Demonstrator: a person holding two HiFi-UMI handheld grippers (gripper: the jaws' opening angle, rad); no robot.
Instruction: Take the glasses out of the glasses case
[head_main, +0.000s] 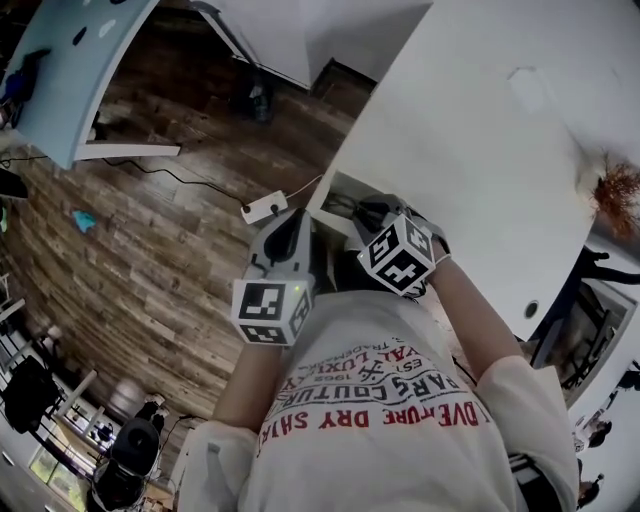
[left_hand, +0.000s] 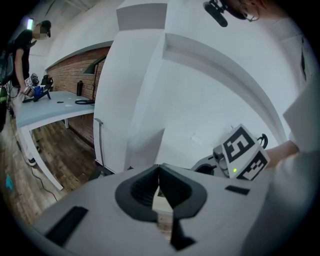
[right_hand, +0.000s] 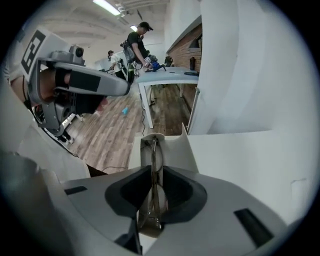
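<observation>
In the right gripper view my right gripper (right_hand: 153, 192) is shut on the glasses (right_hand: 153, 165), a thin metal frame seen edge-on that runs forward from the jaws. Beneath the frame lies a white, flap-sided piece (right_hand: 172, 150) that looks like the open glasses case, at the corner of the white table (right_hand: 240, 160). In the head view both grippers sit close together at that table corner (head_main: 335, 185), the left gripper (head_main: 290, 235) just off the edge and the right gripper (head_main: 375, 215) over it. The left gripper (left_hand: 159, 172) has its jaw tips touching, and nothing held shows clearly.
Wood floor (head_main: 170, 250) lies left of the table, with a power strip and cable (head_main: 265, 208) near the corner. A second pale table (head_main: 70, 70) stands at the far left. A dried plant (head_main: 620, 185) sits at the white table's right edge. People stand in the background (right_hand: 137, 40).
</observation>
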